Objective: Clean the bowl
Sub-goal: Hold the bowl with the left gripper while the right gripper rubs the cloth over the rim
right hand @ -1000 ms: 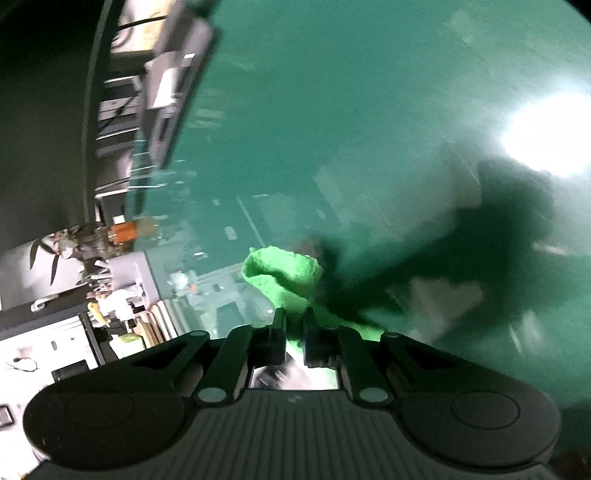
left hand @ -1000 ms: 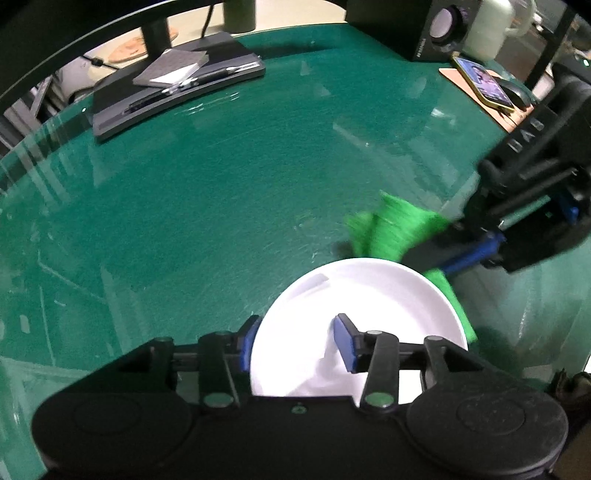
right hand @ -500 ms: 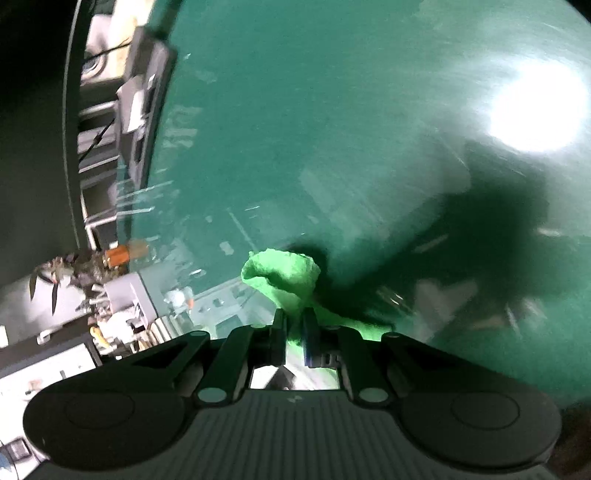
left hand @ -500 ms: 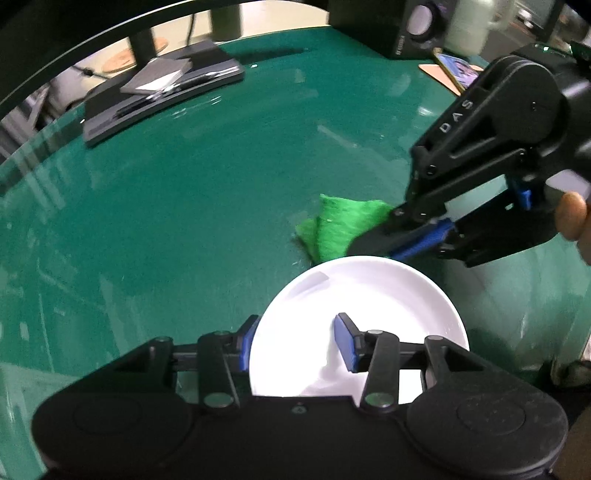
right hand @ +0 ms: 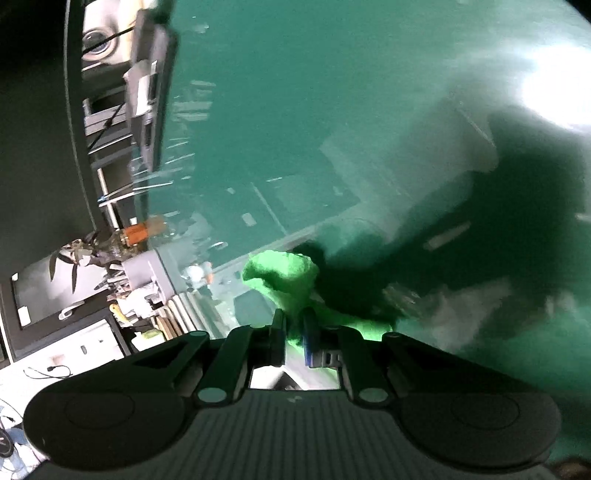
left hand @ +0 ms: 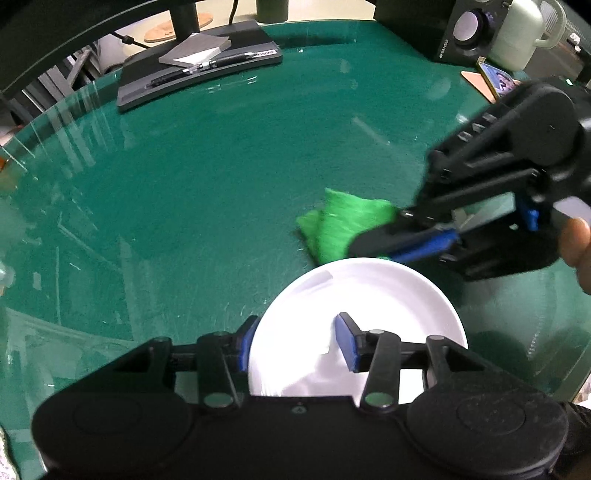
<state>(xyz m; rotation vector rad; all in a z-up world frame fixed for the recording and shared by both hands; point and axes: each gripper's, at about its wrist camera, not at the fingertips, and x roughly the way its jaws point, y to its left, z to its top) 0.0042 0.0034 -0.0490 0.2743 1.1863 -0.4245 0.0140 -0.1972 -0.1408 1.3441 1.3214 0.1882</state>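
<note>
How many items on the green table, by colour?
White: 1, bowl
Green: 1, cloth
Grey/black: 2, laptop, speaker
Cream: 1, mug
Multicolour: 1, phone
Total: 6

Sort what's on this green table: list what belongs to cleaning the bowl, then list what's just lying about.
For the job:
- white bowl, rim gripped by the left claw
- green cloth, pinched in the right claw, beyond the bowl's far rim

Lying about:
- monitor base with a pen and grey pad
- speaker
- pale mug
- phone
</note>
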